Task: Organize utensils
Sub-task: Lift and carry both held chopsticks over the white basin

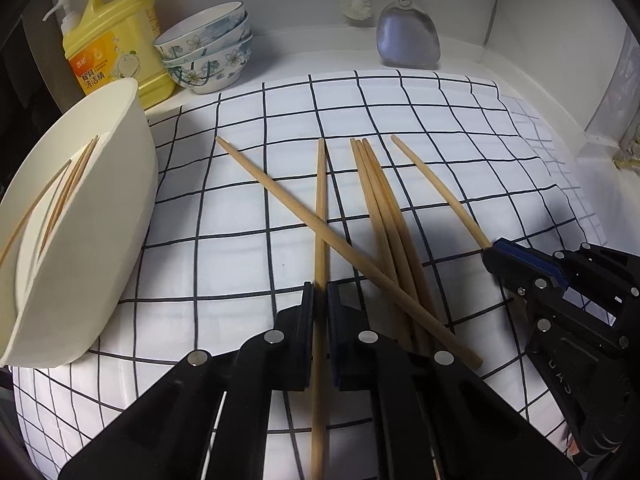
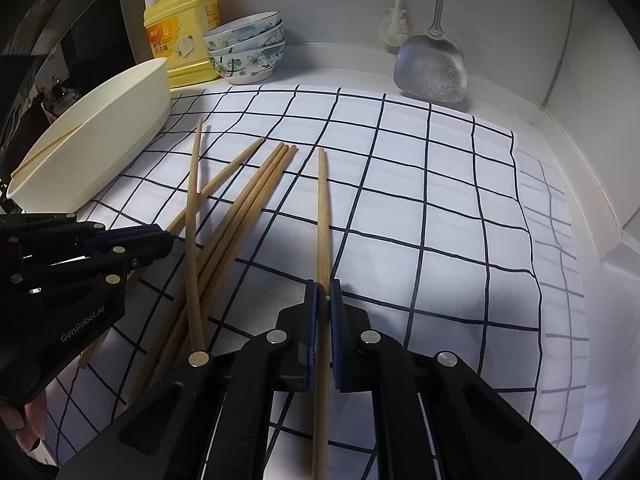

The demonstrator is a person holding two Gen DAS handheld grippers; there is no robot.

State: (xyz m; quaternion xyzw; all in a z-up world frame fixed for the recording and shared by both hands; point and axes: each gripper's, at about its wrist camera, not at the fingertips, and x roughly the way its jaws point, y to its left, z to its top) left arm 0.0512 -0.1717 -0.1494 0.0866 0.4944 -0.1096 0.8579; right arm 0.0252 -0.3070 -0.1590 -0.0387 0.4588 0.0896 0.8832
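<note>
Several wooden chopsticks lie on a checked cloth (image 1: pixel 248 208). My left gripper (image 1: pixel 319 292) is shut on one chopstick (image 1: pixel 320 216) that points straight ahead. Another chopstick (image 1: pixel 304 224) lies crossed over it, and a bundle of three (image 1: pixel 384 208) lies to its right. My right gripper (image 2: pixel 325 288) is shut on a separate chopstick (image 2: pixel 323 216) at the right of the pile; it shows in the left wrist view (image 1: pixel 490 250) holding that chopstick (image 1: pixel 436 188). The left gripper shows at the left of the right wrist view (image 2: pixel 162 234). A cream tub (image 1: pixel 80 216) at the left holds several chopsticks.
A yellow detergent bottle (image 1: pixel 116 36) and stacked floral bowls (image 1: pixel 208 52) stand at the back left. A metal spatula (image 1: pixel 408 36) and a brush (image 1: pixel 356 0) hang on the back wall. The white counter rim (image 1: pixel 560 92) curves along the right.
</note>
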